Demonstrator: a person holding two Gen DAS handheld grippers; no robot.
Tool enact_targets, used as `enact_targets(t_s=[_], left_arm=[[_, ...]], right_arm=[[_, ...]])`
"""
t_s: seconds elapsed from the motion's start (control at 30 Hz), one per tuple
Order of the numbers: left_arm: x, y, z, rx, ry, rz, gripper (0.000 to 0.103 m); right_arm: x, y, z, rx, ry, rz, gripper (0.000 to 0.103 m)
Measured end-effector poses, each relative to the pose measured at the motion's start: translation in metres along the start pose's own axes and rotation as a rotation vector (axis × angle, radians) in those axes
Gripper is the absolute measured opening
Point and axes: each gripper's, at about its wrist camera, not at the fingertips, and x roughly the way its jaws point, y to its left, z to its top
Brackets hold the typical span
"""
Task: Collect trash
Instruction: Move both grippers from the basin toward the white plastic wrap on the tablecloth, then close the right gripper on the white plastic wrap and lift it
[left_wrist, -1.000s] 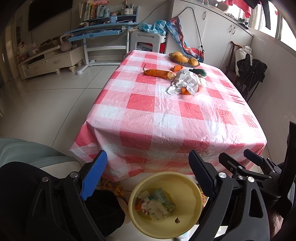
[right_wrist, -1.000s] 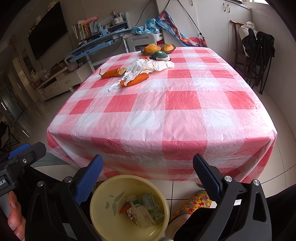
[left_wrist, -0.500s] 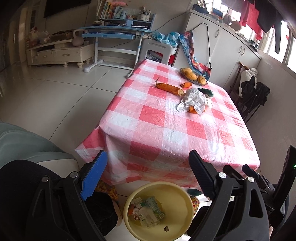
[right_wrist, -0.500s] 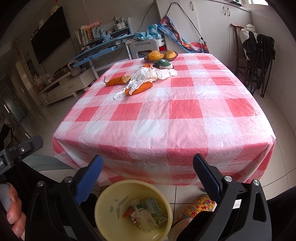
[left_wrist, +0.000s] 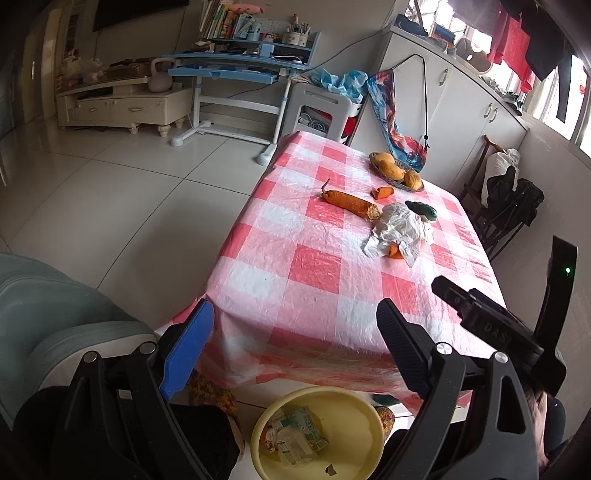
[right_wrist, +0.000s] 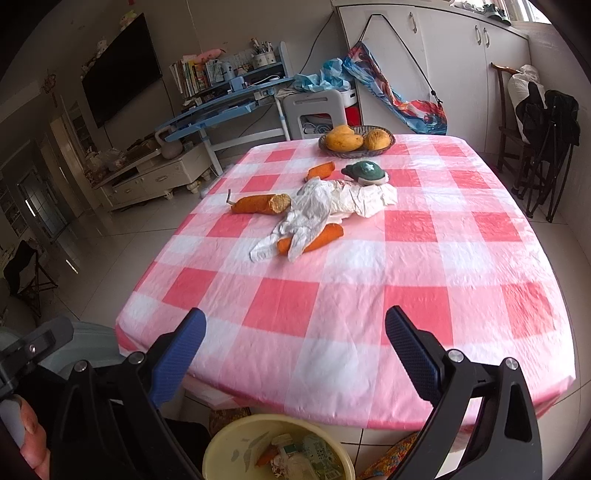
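A yellow basin (left_wrist: 351, 421) (right_wrist: 236, 443) sits on the floor under the table's near edge, holding a crumpled carton (left_wrist: 301, 434) and other scraps. On the red-and-white checked tablecloth (right_wrist: 351, 280) lie a crumpled white plastic bag (right_wrist: 325, 206) (left_wrist: 397, 229) draped over a carrot piece (right_wrist: 325, 236), a bitten carrot (right_wrist: 258, 204) (left_wrist: 351, 201), a small carrot chunk (right_wrist: 321, 170) and a green toy (right_wrist: 365, 172). My left gripper (left_wrist: 295, 325) and right gripper (right_wrist: 293, 332) both stand open and hold nothing, above the basin at the near table edge.
A basket of mangoes (right_wrist: 356, 140) stands at the table's far end. A grey-green armchair (left_wrist: 44, 314) is at the left, a blue desk (left_wrist: 229, 66) and white stool (left_wrist: 321, 107) beyond, and a dark chair with clothes (right_wrist: 543, 122) at the right.
Both grippers have lifted and tilted up from the basin toward the table; the left one has swung leftward. The basin has slid to the bottom of both views.
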Motion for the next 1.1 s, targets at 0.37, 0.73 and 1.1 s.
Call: enact_targets(t_s=[0.37, 0.73, 1.1], left_arm=[[0.031, -0.008, 0.035, 0.021, 0.019, 0.024, 0.086], [0.048, -0.011, 0.043, 0.020, 0.041, 0.017, 0.086], [0.049, -0.010, 0.043, 0.012, 0.042, 0.013, 0.086]], right_arm=[[0.063, 0.002, 0.064, -0.102, -0.010, -0.061, 0.092], [0.095, 0.000, 0.073, -0.209, 0.077, -0.074, 0.019], [0.093, 0.015, 0.070, -0.303, 0.065, -0.098, 0.008]])
